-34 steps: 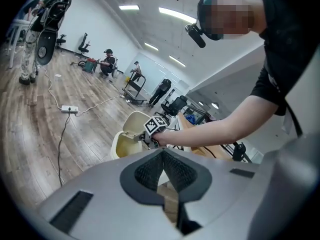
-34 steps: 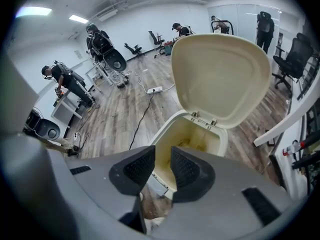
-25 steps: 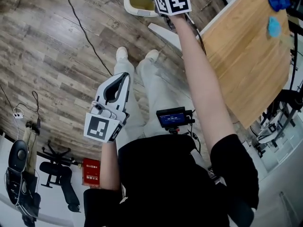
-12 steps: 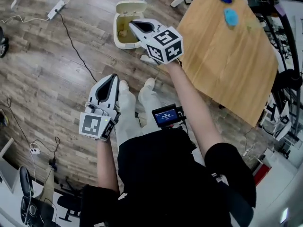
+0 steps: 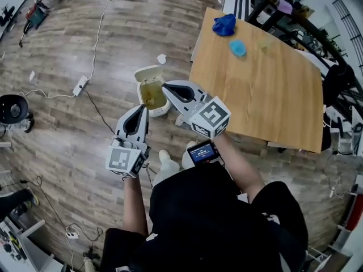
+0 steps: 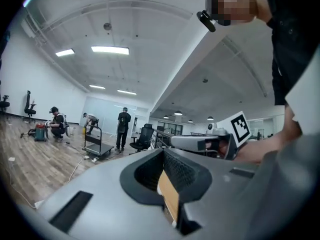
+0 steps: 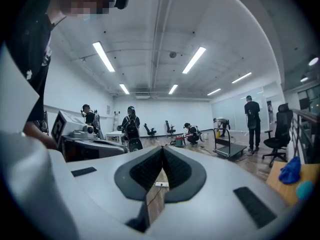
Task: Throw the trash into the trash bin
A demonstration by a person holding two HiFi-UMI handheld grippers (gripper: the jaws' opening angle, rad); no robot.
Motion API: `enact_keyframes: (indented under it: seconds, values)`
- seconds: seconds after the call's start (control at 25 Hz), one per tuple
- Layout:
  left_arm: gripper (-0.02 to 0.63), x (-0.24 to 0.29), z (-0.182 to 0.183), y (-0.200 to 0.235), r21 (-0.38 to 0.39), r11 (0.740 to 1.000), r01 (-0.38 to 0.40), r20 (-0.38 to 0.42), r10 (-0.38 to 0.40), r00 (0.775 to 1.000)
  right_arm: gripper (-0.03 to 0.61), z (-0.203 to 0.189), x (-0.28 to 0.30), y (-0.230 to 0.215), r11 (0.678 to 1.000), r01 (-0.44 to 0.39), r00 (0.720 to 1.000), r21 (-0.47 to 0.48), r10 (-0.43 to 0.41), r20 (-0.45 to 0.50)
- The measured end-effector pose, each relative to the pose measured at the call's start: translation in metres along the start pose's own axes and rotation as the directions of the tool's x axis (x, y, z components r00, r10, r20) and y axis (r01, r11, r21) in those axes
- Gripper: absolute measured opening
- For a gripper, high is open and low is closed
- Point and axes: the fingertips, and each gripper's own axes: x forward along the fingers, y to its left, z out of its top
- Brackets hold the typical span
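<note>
The white trash bin [image 5: 152,90] stands on the wood floor with its lid up and yellowish contents inside. My right gripper [image 5: 165,85] is held level above it in the head view, jaws shut with nothing between them [image 7: 162,150]. My left gripper [image 5: 143,109] hovers just left of the bin, also shut and holding nothing [image 6: 163,151]. A crumpled white scrap [image 5: 161,58] lies on the floor beyond the bin. On the wooden table [image 5: 266,101] rest a dark blue crumpled thing [image 5: 225,24] and a light blue thing [image 5: 237,48].
A power strip [image 5: 79,85] and its cable trail across the floor at the left. Racks and frames [image 5: 283,10] stand behind the table. Several people and office chairs are far off in both gripper views.
Both grippers have risen from low near the floor to level. The right one pulled up and back from over the bin. The head view now takes in the bin, the table and more floor.
</note>
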Motion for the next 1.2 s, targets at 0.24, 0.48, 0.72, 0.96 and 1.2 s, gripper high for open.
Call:
enact_keyframes:
  seconds: [0.24,0.48,0.72,0.96,1.2]
  values:
    - [0.006,0.02,0.023,-0.036,0.048,0.995,0.085,0.013,-0.086,0.996,-0.002,0.025,-0.061,-0.013,0.997,0.081,0.995,0.009,-0.082,0.053]
    - [0.006,0.034,0.021,-0.074,0.02,0.987,0.161,0.004,-0.161,0.987,-0.002,0.014,-0.098,-0.018,0.992,0.117,0.991,0.05,-0.12,0.059]
    - [0.006,0.044,0.023,-0.103,-0.023,0.973,0.231,0.011,-0.231,0.973,-0.003,0.012,-0.126,-0.023,0.985,0.166,0.984,0.053,-0.169,0.062]
    - [0.006,0.05,0.006,-0.114,-0.036,0.964,0.265,-0.074,-0.267,0.961,-0.003,0.0,-0.134,-0.024,0.979,0.191,0.98,0.071,-0.194,0.038]
    - [0.006,0.052,0.004,-0.12,-0.07,0.96,0.27,-0.106,-0.276,0.955,-0.003,0.001,-0.136,-0.022,0.977,0.194,0.979,0.088,-0.198,0.044]
